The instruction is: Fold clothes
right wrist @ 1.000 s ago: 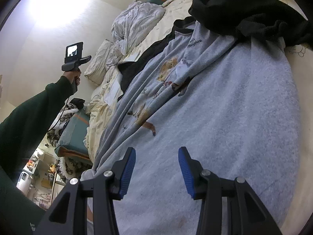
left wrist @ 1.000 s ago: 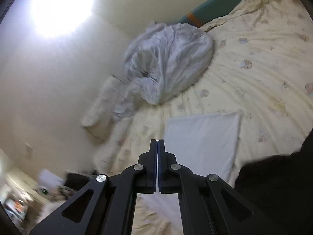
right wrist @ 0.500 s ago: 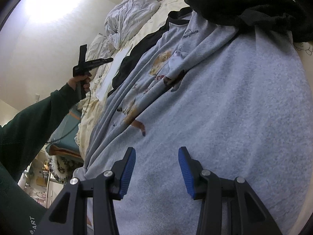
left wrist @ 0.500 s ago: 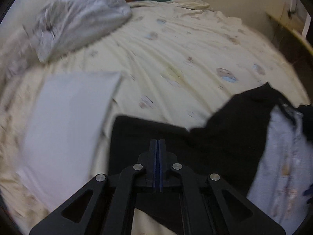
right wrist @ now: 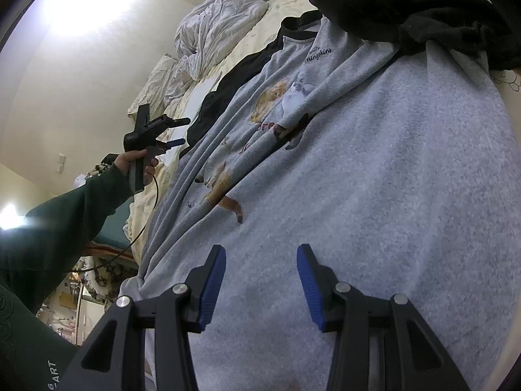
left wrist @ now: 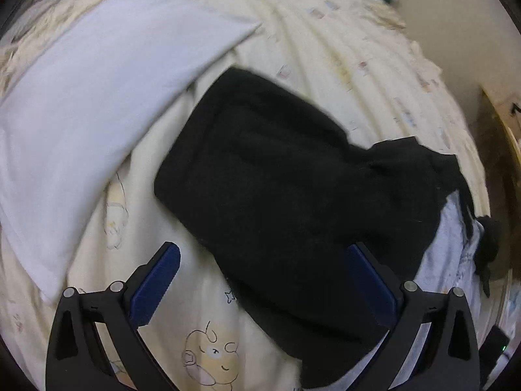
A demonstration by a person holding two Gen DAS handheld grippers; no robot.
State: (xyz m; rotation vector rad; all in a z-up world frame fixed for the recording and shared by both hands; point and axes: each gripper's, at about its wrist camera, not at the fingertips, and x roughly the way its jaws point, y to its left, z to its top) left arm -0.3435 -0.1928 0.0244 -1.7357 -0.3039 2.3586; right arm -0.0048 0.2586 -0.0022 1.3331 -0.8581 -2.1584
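Note:
A black garment (left wrist: 276, 179) lies flat on the cream printed bed sheet (left wrist: 325, 49). My left gripper (left wrist: 262, 251) points down over its near edge, its jaws opening wide. The black cloth lies below the gap and neither pad touches it. A folded white cloth (left wrist: 97, 81) lies to the left. In the right wrist view a grey sweatshirt (right wrist: 374, 179) with a cat print is spread out, and my right gripper (right wrist: 260, 251) hovers over it half open with nothing between the pads. A hand in a dark green sleeve (right wrist: 65, 221) holds the left gripper (right wrist: 180, 132) at the left.
A crumpled white duvet (right wrist: 221, 26) and a pillow (right wrist: 156, 81) lie at the far end of the bed. A second black heap (right wrist: 407, 6) rests on the sweatshirt's top. Wooden furniture (left wrist: 501, 163) stands beside the bed. A cluttered floor (right wrist: 81, 293) shows at lower left.
My left gripper has swung down from the far end of the bed to the black garment, and its jaws went from shut to wide open. The right gripper has stayed put.

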